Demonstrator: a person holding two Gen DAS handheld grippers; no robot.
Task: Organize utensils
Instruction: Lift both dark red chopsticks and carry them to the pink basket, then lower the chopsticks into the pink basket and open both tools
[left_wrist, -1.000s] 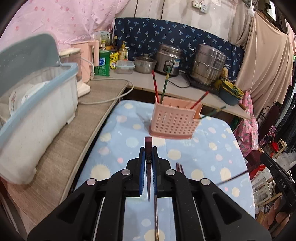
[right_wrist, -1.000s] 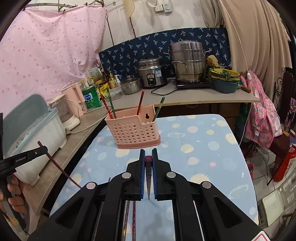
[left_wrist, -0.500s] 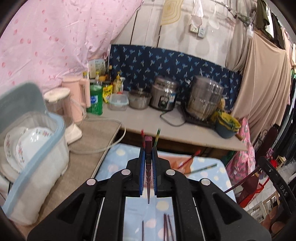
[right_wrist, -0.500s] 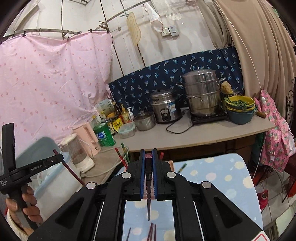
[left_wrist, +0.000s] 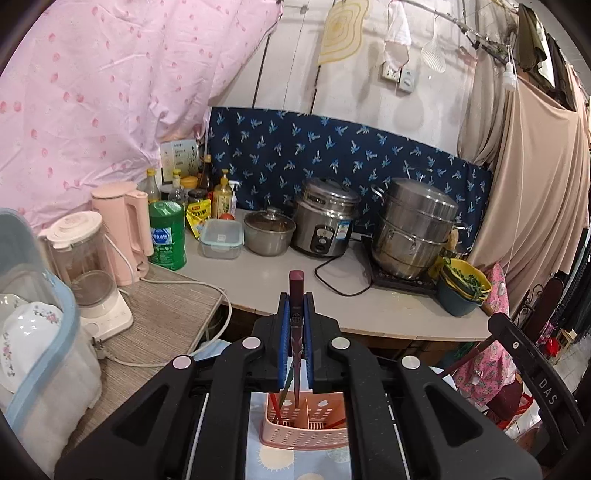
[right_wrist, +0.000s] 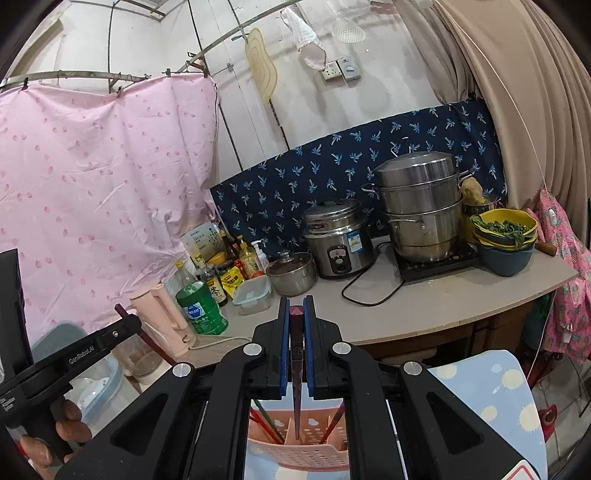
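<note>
My left gripper (left_wrist: 295, 301) is shut on a dark red chopstick (left_wrist: 296, 332) held upright, its tip pointing down over the pink perforated utensil basket (left_wrist: 303, 430). My right gripper (right_wrist: 296, 306) is shut on another dark red chopstick (right_wrist: 296, 369), tip down above the same basket (right_wrist: 295, 448). Several chopsticks stand in the basket's compartments. The basket sits on a blue dotted tablecloth (right_wrist: 487, 391). Each gripper shows at the edge of the other's view: the right (left_wrist: 532, 369), the left (right_wrist: 74, 358).
A counter behind holds a rice cooker (left_wrist: 325, 221), a steel steamer pot (left_wrist: 413, 229), a small pot (left_wrist: 269, 236), bottles, a green canister (left_wrist: 167, 236), a pink kettle (left_wrist: 123, 232) and a blender (left_wrist: 86, 273). A dish tub (left_wrist: 33, 332) stands left.
Both grippers have lifted and tilted up, each with its chopstick. The basket has dropped from mid-view to the bottom, now under the chopstick tips.
</note>
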